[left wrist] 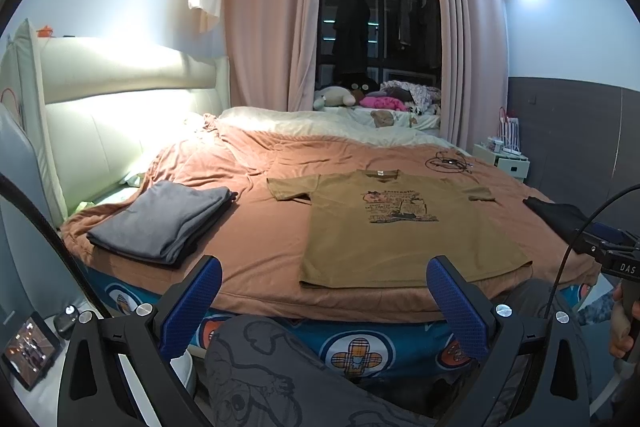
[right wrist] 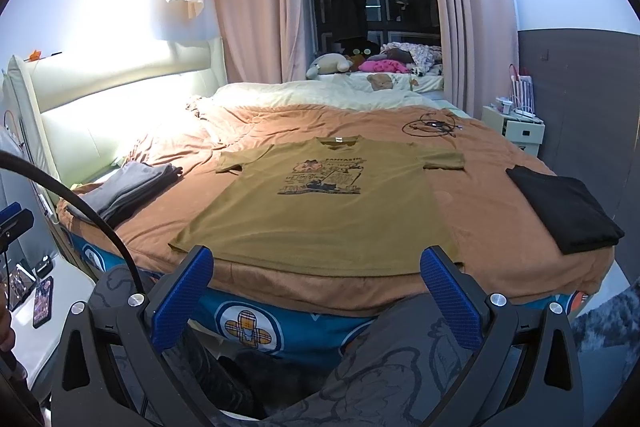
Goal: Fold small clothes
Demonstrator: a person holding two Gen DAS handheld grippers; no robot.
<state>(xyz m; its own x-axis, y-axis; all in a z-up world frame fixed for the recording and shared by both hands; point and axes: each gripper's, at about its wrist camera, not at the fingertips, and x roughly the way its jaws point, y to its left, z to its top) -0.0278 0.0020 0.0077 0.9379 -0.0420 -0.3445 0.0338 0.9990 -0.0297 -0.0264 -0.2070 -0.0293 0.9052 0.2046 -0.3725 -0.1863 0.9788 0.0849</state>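
- Both pairs of blue textured fingers (left wrist: pixel 204 291) are standing spread wide with nothing between them: the left gripper (left wrist: pixel 324 301) and the right gripper (right wrist: pixel 318 289) are each hanging released off the near edge of the bed, touching no cloth.
- Lying across the wide bed is a rust-orange cotton bedspread (left wrist: pixel 256 227), rumpled toward the far left and smoother near the front.
- Resting flat and face up on the middle of that bedspread is the olive-brown short-sleeved T-shirt with a dark cartoon print (right wrist: pixel 320 211); its collar is pointing to the far side, both sleeves are lying spread out, and its hem is running along the near edge of the bed, just beyond the fingertips of both grippers.
- Sitting to the left of the shirt, well apart from it, is a folded grey cloth stack (left wrist: pixel 164 223).
- Lying on the right side of the bed, apart from the shirt, is a folded black garment (right wrist: pixel 568 213).
- Coiling on the far right of the bedspread, beyond the right sleeve, is a thin black cable (right wrist: pixel 434 126).
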